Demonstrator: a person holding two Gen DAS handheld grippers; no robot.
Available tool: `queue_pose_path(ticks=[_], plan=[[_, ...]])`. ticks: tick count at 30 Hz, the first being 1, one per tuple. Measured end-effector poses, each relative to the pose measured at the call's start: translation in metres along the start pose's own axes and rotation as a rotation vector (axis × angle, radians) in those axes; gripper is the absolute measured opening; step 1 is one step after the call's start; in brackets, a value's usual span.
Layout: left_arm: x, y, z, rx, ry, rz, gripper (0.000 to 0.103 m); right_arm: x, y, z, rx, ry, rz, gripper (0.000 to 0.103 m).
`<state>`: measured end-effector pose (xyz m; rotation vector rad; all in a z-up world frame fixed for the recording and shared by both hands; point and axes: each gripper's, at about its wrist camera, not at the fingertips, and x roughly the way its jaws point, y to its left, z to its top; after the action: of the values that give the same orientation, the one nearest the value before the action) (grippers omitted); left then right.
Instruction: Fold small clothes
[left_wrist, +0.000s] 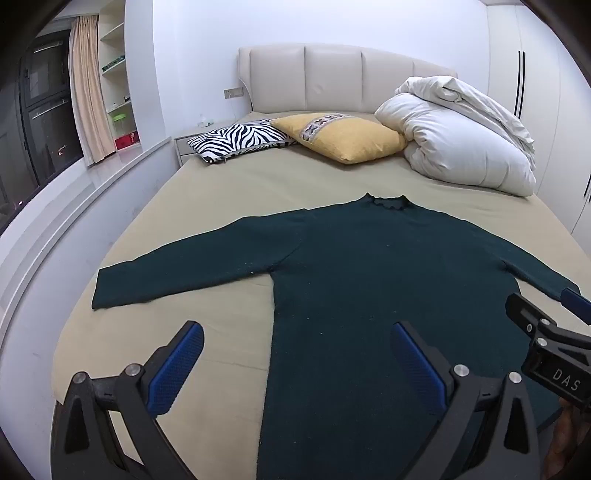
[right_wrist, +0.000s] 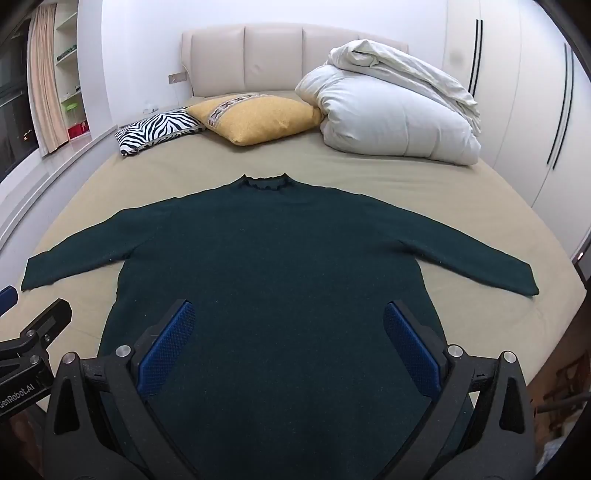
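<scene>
Hovering with both my left gripper (left_wrist: 295, 365) and right gripper (right_wrist: 288, 347) spread wide and empty, I see the sweater (right_wrist: 273, 254) lying flat on the bed (right_wrist: 388, 173) ahead of my fingers, sleeves out, ready for folding.

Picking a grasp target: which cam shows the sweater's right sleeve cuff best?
Right wrist view. The dark green sweater lies flat on the bed and its right sleeve cuff shows whole and unobstructed. In the left wrist view that sleeve runs to the frame edge, where the right gripper hides the cuff.
</scene>
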<state>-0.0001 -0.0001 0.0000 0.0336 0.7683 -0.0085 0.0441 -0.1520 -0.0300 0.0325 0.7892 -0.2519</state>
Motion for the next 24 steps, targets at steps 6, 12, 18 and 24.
queue_pose_path(ticks=[6,12,18,24], plan=[[-0.001,0.0,0.0,-0.003,0.003,0.0,0.103,0.0,0.0,0.0,0.0,-0.001,0.0,0.103],[0.0,0.001,0.0,-0.006,0.005,-0.002,0.103,0.004,-0.001,-0.005,0.004,0.002,0.006,0.103],[0.004,0.003,-0.001,-0.006,0.008,-0.001,0.103,0.003,0.001,-0.006,0.005,0.018,0.014,0.103],[0.004,0.003,-0.001,-0.009,0.009,-0.002,0.103,0.006,0.001,-0.004,0.005,0.026,0.018,0.103]])
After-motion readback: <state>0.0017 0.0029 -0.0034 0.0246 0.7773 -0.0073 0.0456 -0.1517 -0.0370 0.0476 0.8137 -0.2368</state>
